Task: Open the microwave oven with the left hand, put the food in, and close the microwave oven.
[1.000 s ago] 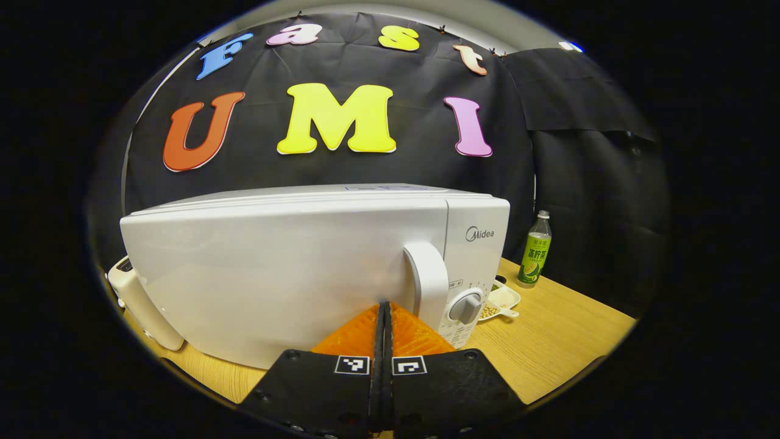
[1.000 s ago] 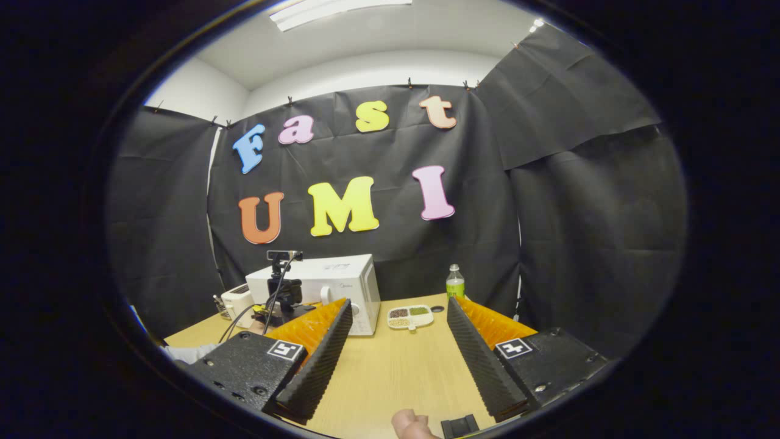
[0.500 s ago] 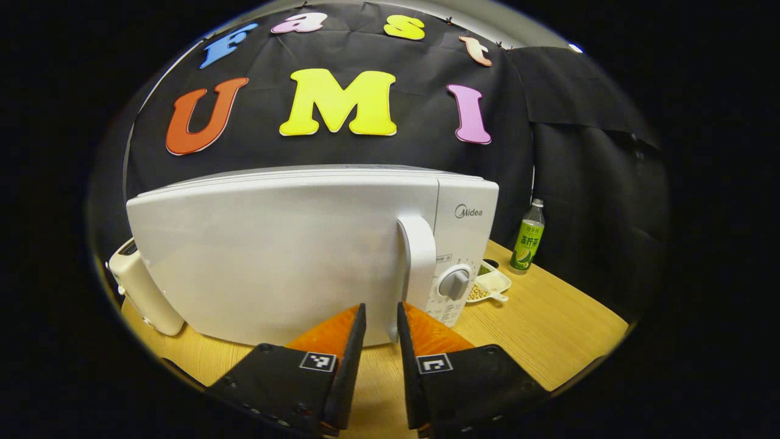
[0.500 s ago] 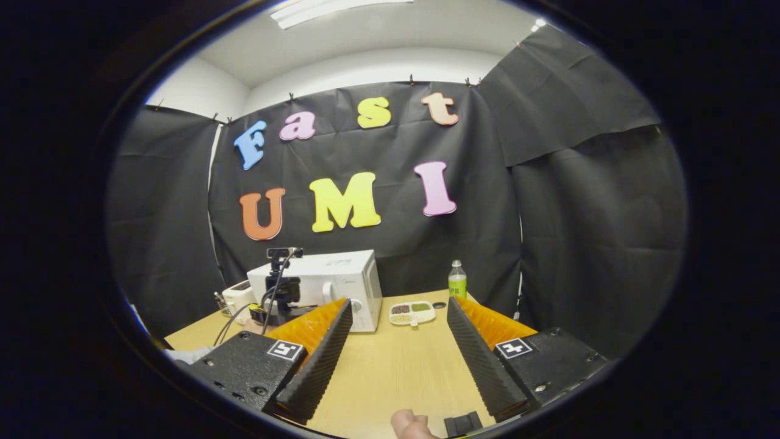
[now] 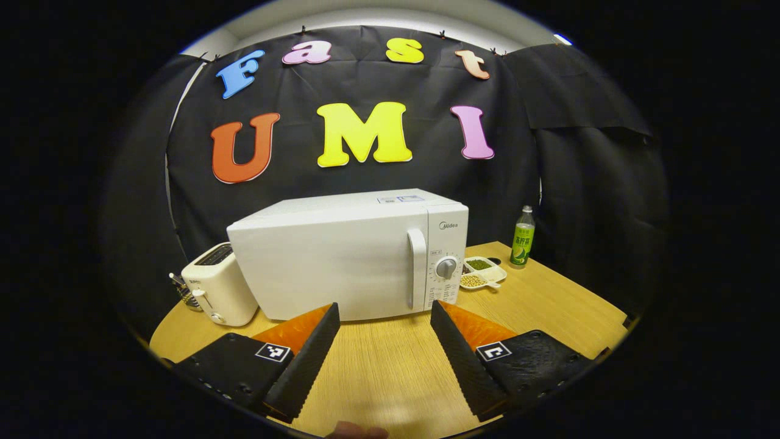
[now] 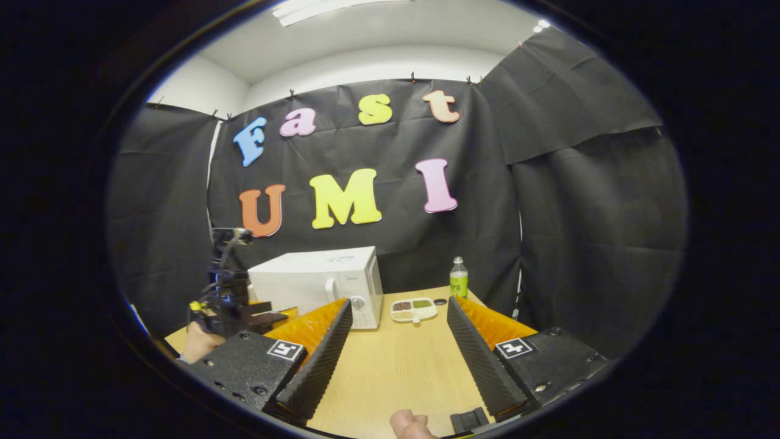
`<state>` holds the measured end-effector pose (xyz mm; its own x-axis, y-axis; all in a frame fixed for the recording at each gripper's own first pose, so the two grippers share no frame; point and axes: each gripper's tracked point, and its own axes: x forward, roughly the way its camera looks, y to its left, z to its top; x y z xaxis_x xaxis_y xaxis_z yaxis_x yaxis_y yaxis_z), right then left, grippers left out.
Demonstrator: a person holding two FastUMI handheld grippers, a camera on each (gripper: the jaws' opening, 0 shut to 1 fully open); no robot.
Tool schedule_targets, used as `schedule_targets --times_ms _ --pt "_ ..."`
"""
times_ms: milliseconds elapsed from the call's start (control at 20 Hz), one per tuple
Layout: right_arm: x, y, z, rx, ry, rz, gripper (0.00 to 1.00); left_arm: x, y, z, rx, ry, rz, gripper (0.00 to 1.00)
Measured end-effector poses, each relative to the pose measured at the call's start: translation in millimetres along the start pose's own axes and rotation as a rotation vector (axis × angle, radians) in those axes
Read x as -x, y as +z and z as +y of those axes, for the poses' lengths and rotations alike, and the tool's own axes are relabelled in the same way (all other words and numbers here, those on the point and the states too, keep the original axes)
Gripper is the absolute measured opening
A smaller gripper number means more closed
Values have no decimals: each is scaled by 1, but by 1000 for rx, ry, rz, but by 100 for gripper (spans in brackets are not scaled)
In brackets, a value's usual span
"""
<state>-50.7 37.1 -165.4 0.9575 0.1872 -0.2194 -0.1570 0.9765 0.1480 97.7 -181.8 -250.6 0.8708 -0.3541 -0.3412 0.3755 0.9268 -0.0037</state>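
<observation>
Microwave oven (image 5: 347,262) shut, at the back of the table (image 5: 390,366), upright handle (image 5: 417,268) beside the dial. Best approached with the left tongs (image 5: 385,341), now spread and empty, straddling that handle before pulling outward; right tongs (image 6: 396,341) likewise spread, holding nothing. Food tray (image 5: 481,272) and bottle (image 5: 522,236) right of the oven, toaster (image 5: 214,292) left; nothing blocking the door's swing, by the look of it.

White microwave (image 5: 341,262), door closed, upright

A cream toaster (image 5: 214,285) stands at the table's (image 5: 548,311) left end; a green-labelled bottle (image 5: 522,236) stands upright at the back.
</observation>
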Motion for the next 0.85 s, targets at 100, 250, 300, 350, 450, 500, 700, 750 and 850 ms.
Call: schedule_targets --times_ms 100,250,300,350,450,500,700,750,850 --pt "3 8 3 -1 -10 -15 100 33 8 7 7 12 -7 96" --pt "8 20 13 -12 3 -31 100 84 32 18 -21 32 -55 96" --pt "11 27 15 -11 6 -41 100 97 40 24 -34 44 -89 100" --pt "15 34 17 -7 3 -54 100 109 46 31 -39 62 -110 96" --pt "20 44 19 7 -2 -73 100 131 54 45 -40 101 -137 96" --pt "22 49 20 12 -4 -81 100 142 59 49 -38 117 -152 96" --pt "36 70 29 8 8 -132 100 179 79 75 -10 228 -206 96" --pt "40 75 32 2 14 -145 100 187 88 80 -1 253 -232 95" --pt "45 81 35 7 15 -161 100 200 101 84 4 286 -280 96"
